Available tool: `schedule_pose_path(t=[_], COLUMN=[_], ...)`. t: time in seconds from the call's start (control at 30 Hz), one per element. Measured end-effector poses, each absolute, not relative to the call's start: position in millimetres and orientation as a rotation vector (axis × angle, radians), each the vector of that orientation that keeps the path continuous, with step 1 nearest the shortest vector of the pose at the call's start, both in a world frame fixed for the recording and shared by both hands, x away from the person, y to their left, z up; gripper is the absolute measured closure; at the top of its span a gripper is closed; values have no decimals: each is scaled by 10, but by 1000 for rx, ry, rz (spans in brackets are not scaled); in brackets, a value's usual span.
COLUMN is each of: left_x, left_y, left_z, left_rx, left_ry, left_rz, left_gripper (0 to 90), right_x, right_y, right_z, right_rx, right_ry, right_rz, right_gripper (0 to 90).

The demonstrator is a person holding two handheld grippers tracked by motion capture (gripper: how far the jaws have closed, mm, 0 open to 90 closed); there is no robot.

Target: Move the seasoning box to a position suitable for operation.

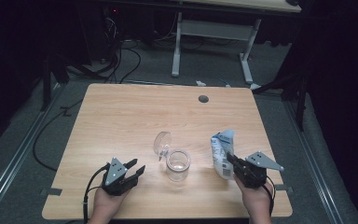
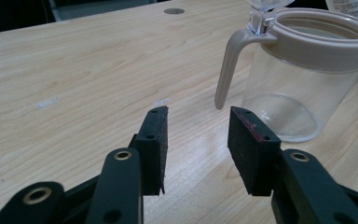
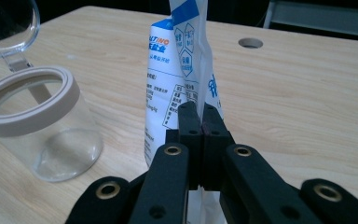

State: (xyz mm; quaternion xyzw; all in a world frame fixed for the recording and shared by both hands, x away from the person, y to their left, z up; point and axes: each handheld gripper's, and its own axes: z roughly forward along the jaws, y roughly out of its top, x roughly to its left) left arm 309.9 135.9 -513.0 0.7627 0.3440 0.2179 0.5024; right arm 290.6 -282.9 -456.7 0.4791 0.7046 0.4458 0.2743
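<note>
Presently, the count stands at one clear jar (image 1: 177, 165), one white-and-blue printed pouch (image 1: 223, 153), and two handheld grippers, one per hand. One wooden table (image 1: 121, 116) bears everything.

Jar: single, upright, near the table's front centre, with a beige collar and a clear hinged lid (image 1: 162, 142) swung open and standing up behind the rim. A beige latch arm (image 2: 227, 65) hangs down its side. What the jar holds, if anything, cannot be told.

Pouch: single, standing upright to the right of the jar, apart from it. The right gripper (image 1: 237, 164) is clenched on the pouch's edge; in the right gripper view its two black pads meet with only the thin bag material pinched between them (image 3: 200, 126).

Left gripper (image 1: 134, 169): released, its jaws parted with nothing between them. It sits at the front left of the table, near the jar but apart from it. In the left gripper view the jar stands just beyond and to the right of the pads (image 2: 249, 140), the latch arm nearest to them.

Surface: light wood grain, with one round cable hole (image 1: 203, 99) near the far edge.

Room: dim, grey carpet floor (image 1: 37, 140), loose black cables (image 1: 121, 65) on it, and a second desk with a white frame (image 1: 214, 32) beyond
</note>
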Motion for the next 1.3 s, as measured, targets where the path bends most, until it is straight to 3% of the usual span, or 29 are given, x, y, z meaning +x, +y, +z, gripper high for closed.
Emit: schedule_pose_path(t=[0.6,1.3], left_x=[3048,3026], left_y=[1325,1378], left_z=[-5186,-5191], left_rx=[1819,1797], left_ry=[819,829], left_rz=[447,447], left_gripper=[558,548], right_x=[2957,3190], right_y=[-2814,-2734], right_z=[-4300,-4131], right_rx=[1296,1322], right_ry=[2036,2281], right_rz=[1029,817], right_gripper=[899,898])
